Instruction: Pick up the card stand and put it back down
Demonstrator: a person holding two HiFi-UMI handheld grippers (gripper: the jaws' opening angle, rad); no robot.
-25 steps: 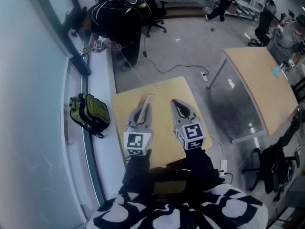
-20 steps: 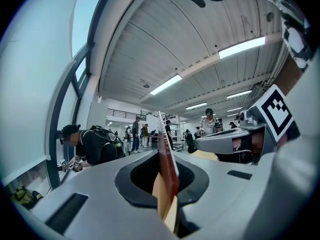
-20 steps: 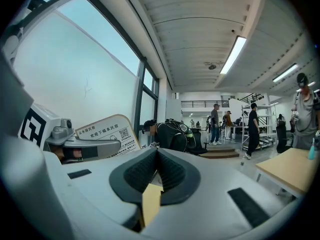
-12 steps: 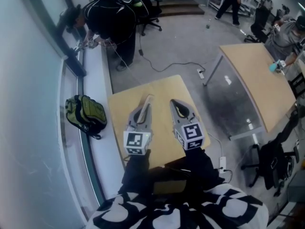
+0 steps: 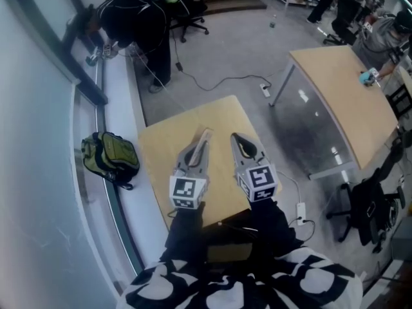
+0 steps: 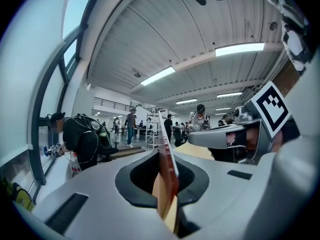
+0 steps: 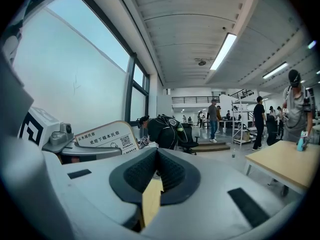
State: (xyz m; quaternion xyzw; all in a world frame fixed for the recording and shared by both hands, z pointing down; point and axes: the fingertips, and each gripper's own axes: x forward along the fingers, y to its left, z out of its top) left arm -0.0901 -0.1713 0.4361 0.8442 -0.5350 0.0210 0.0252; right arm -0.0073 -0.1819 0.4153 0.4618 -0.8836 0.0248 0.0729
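1. Claws first: we hold the left claw (image 5: 201, 141) and the right claw (image 5: 239, 143) side by side over a small wooden tabletop (image 5: 161, 153), near each other but not touching.
2. Our left claw is clamped on the card stand (image 6: 169, 181). In the left gripper view we see it edge-on, a thin reddish-brown board pinched between the two dark pads and sticking out past them.
3. In the right gripper view we see the stand's pale face turned toward the right claw, with a rounded top, lines of print and a small square code.
4. In the head view the stand shows only as a thin pale strip running forward from the left claw, over the tabletop. We cannot tell whether its lower edge touches the wood.
5. Our right claw has its jaws closed together with nothing between them, and only a sliver of tabletop shows below.
6. Left of the tabletop, a green backpack (image 5: 109, 159) lies on a white ledge (image 5: 125, 108) along the window.
7. Farther along that ledge a person in dark clothes (image 5: 138, 24) bends toward the window.
8. To our right a second, larger table (image 5: 344, 89) stands well apart, with a black cable (image 5: 225, 80) trailing across the grey floor between.
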